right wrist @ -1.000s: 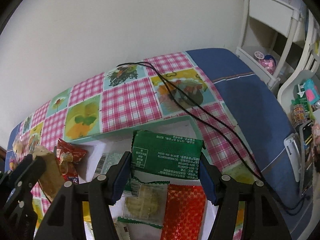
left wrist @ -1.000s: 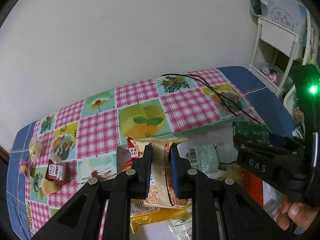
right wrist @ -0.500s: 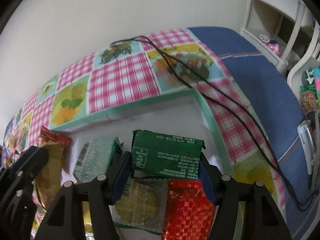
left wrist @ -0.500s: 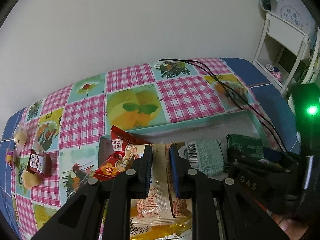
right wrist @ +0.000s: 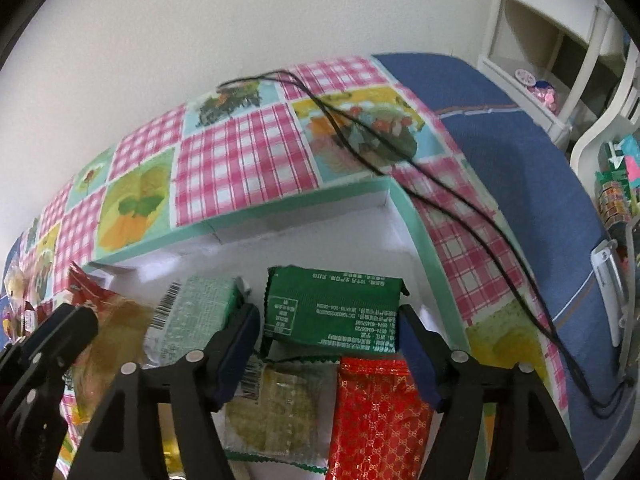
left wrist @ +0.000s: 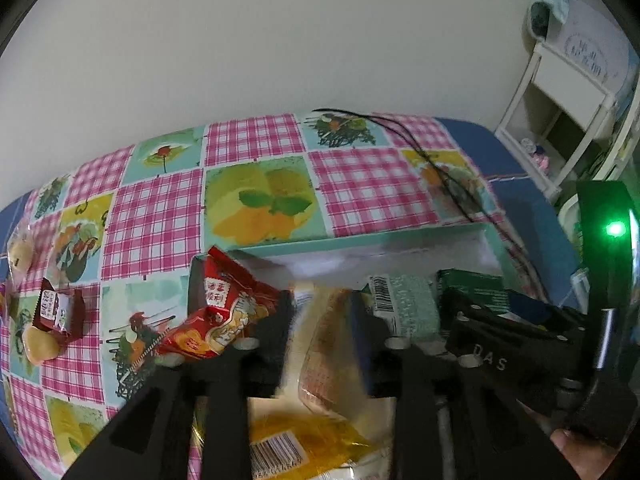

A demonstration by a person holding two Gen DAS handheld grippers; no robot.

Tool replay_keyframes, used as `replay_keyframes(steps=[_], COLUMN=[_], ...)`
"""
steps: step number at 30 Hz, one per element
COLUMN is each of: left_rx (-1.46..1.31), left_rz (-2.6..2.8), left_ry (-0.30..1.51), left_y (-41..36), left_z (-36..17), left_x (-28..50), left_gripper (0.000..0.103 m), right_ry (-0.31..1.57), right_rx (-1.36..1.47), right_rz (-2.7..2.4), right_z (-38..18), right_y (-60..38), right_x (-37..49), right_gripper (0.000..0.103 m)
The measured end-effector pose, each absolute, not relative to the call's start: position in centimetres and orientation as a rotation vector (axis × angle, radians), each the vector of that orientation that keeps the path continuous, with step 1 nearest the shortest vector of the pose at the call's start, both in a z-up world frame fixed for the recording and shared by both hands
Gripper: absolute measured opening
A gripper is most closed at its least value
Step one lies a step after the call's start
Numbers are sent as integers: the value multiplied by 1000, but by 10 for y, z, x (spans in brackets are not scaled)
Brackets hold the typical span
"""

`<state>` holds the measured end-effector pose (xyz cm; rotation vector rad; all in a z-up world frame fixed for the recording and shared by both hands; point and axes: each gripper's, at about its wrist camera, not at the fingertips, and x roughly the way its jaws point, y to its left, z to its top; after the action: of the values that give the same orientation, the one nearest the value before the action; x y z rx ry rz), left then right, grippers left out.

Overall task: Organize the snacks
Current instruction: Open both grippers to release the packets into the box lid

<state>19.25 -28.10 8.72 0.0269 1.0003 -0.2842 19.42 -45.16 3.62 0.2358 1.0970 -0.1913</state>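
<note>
I am looking down at a table under a cloth (left wrist: 168,216) of pink check and fruit squares, with a blue cloth (right wrist: 516,148) on its right end. A white wall (left wrist: 280,40) stands behind it and a white shelf (left wrist: 568,92) is off to the right. A black cable (right wrist: 440,196) runs over the cloth beyond my right tongs.

A shallow box (right wrist: 304,196) with a teal rim and white inside sits under both tongs. My left tongs (left wrist: 324,324) have just been opening; the jaws are apart, and a tan packet (left wrist: 332,344) lies blurred between them. I cannot see the pads pressing on it. A red packet (left wrist: 220,316) leans on the box's left wall, just left of the left tongs. A yellow packet (left wrist: 304,440) lies below them.

My right tongs (right wrist: 328,348) have just been opening too. The jaws stand apart, with a green packet (right wrist: 332,304) between them in the box; the pads sit just clear of its sides. A pale green packet (right wrist: 192,316) lies just left of it. Nearer me, a clear cracker packet (right wrist: 280,404) and a red foil packet (right wrist: 380,412) lie side by side.

Well left of the left tongs, loose snacks (left wrist: 52,324) lie on the cloth outside the box.
</note>
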Motion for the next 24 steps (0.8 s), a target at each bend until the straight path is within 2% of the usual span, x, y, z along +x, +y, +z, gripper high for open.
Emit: replay_keyframes(steps=[2,4,6,17,20,21,24], left_rx=[29,37,39,6,14,19,37], left_rz=[-278,-269,-256,-171,-152,-144,-108], left_ry=[987,967,953,924,922,920,922], left_y=[-278,-274,-268,-229,-225,-224,-221], left_z=[96,105,113,126,123,122,117], left_x=[191,189,188,194,196,196,199], left_gripper=[64,66,74,82,91,93,99], right_ry=[1076,1053,1027,930,925,925,930], right_rx=[234,224,209,161,163,162,156], right_rz=[-189,-182,-175,-146,-136,-133,-129], right_z=[44,53,64,105,107,107,105], right_y=[-450,-447,-443,-423,-420,-419,-415], right_x=[191,189,186,176,175,175,176], right_gripper=[80,82,82,83,85,86,103])
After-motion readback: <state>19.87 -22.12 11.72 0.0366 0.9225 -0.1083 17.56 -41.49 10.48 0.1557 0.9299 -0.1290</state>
